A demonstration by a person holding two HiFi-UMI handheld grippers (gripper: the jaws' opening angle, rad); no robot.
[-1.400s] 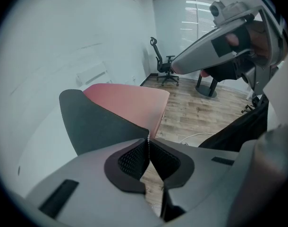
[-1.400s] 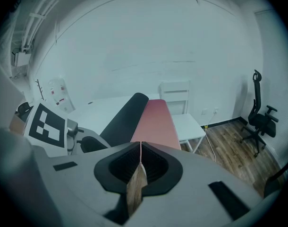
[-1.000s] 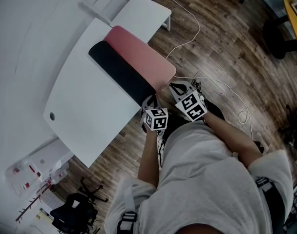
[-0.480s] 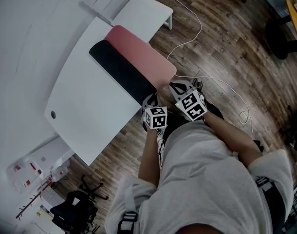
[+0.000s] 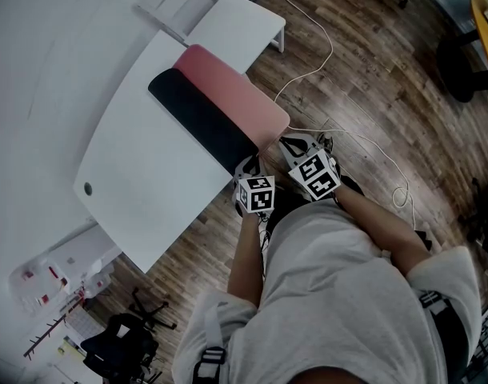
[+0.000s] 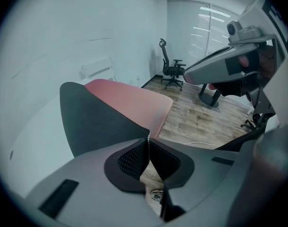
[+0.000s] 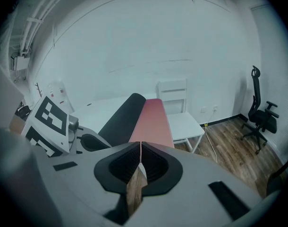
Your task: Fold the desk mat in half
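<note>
- Desk mat [image 5: 228, 110] lies lengthwise along the bench's [image 5: 140, 182] right edge, and its near end is at the near-right corner, where both grippers have gathered.
- Left gripper [image 6: 148, 138]: jaws pressed together, pinching a thin edge of the mat at that near end, where black meets pink.
- Right gripper [image 7: 140, 145]: jaws likewise nipped on the pink side's near edge, just beside the left one.
- A black band is on the left and a pink band on the right, which looks like a fold begun.
- Not done, I'd judge: both colours show side by side, so the halves aren't stacked. Bringing edge onto edge and pressing flat remains.
</note>
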